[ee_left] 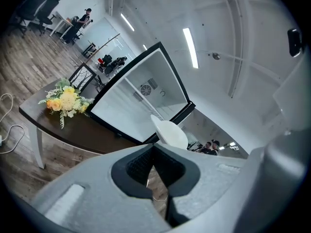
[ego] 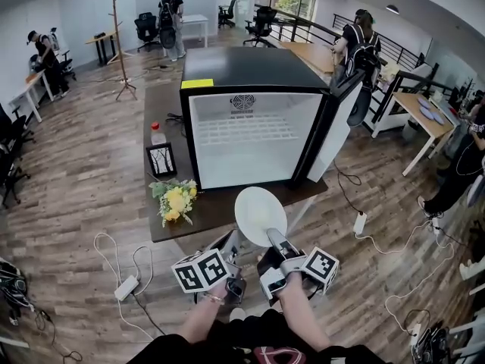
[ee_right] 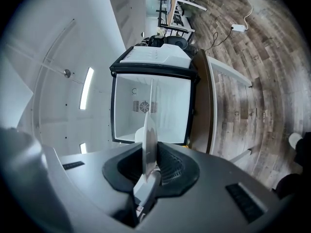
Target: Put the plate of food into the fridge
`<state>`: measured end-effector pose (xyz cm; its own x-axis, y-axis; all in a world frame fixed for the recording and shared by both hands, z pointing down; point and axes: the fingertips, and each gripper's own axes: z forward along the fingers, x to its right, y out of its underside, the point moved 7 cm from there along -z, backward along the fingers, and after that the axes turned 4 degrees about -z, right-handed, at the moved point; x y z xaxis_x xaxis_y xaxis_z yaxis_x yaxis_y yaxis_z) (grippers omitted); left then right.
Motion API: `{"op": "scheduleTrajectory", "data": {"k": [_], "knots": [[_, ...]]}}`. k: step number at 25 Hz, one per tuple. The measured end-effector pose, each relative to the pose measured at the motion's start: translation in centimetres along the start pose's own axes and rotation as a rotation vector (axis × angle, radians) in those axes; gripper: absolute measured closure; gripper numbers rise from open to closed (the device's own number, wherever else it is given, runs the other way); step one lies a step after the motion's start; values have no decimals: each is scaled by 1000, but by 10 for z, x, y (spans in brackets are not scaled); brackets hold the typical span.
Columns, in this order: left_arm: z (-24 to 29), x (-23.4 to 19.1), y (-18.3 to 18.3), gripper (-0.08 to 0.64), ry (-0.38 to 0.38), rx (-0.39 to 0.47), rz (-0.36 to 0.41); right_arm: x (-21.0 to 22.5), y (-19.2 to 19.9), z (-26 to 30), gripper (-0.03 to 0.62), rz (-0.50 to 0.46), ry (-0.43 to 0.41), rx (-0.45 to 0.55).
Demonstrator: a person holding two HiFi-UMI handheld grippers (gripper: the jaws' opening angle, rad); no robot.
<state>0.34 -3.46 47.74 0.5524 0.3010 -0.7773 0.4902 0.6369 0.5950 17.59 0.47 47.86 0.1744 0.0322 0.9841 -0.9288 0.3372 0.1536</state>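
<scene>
Hands: two bare forearms reach up from the bottom edge of the head view, each carrying a gripper; both are on the near side of the fridge point(ego: 244, 139), short of the table edge
Right gripper point(ego: 274, 240): its jaws are closed on the rim of the plate; in the right gripper view the rim runs edge-on between the ribbed pads point(ee_right: 167, 171); its marker cube sits beside the wrist
Left gripper point(ego: 229, 243): just left of the right one; its jaw tips meet and nothing is between them, with only a sliver of floor showing behind the pads; it is apart from the plate
Plate point(ego: 258, 212): white and round; held in the air in front of the fridge's open mouth, outside it and lower than its shelf
Fridge: small, with a black case and white inside; it stands on the table with one wire shelf across it; the door point(ego: 339, 123) is swung wide open to the fridge's right
Table point(ego: 216, 217): dark top under the fridge, running out to its left
Flowers point(ego: 176, 201): yellow bunch lying at the fridge's front left corner
Picture frame point(ego: 161, 160): upright, just left of the fridge
Bottle point(ego: 158, 134): red cap; behind the frame, left of the fridge
</scene>
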Motion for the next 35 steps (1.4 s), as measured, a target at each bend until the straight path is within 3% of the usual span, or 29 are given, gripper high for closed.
{"op": "scheduleTrajectory", "data": {"k": [16, 30, 35], "knots": [[34, -14, -25, 554, -26, 24, -6, 4, -22, 43, 532, 25, 3, -23], [83, -48, -92, 554, -21, 30, 27, -14, -36, 131, 532, 24, -21, -9], [106, -55, -105, 554, 13, -19, 44, -21, -38, 152, 532, 55, -44, 25]]}}
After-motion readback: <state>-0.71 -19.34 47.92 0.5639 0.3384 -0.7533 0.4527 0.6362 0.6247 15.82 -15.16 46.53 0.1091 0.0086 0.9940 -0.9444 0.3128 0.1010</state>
